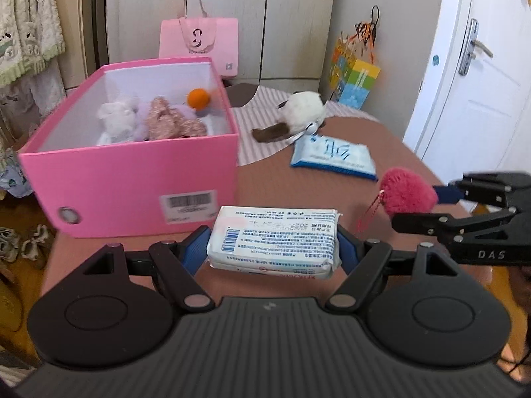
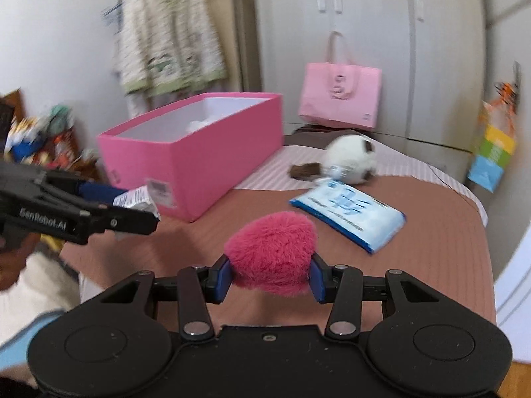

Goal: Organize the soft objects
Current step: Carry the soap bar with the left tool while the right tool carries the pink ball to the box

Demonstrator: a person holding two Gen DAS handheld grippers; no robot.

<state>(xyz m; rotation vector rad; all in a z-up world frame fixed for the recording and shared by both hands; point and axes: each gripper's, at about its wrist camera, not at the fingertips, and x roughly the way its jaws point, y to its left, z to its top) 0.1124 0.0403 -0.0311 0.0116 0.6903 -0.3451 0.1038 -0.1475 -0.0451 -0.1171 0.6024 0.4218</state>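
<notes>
The left gripper (image 1: 273, 248) pinches a white tissue pack (image 1: 273, 242) across its short width, blue pads pressing both ends of the grip line; the pack's long axis runs crosswise to the gripper fingers, and the pack hangs clear of the worktop (image 1: 298, 192); the right gripper (image 2: 270, 277) pinches a pink plush heart (image 2: 270, 253), its pads sunk into the fur on either side. The pink box (image 1: 132, 179) lies ahead and to the left of the left gripper, its near short wall just beyond the held pack, its long axis running away from the gripper; from the right gripper the box (image 2: 199, 152) lies ahead and well to the left, with the left gripper (image 2: 132, 212) between. The left hand is judged nearer to the box opening, so its pack likely enters first; the pack must rise above the near wall before release. Soft toys (image 1: 156, 119) already fill the middle of the box; free floor appears nearest the near wall. A blue wipes pack (image 1: 333, 157) and a white plush (image 1: 298, 114) remain on the worktop, ahead and right of the left gripper.
</notes>
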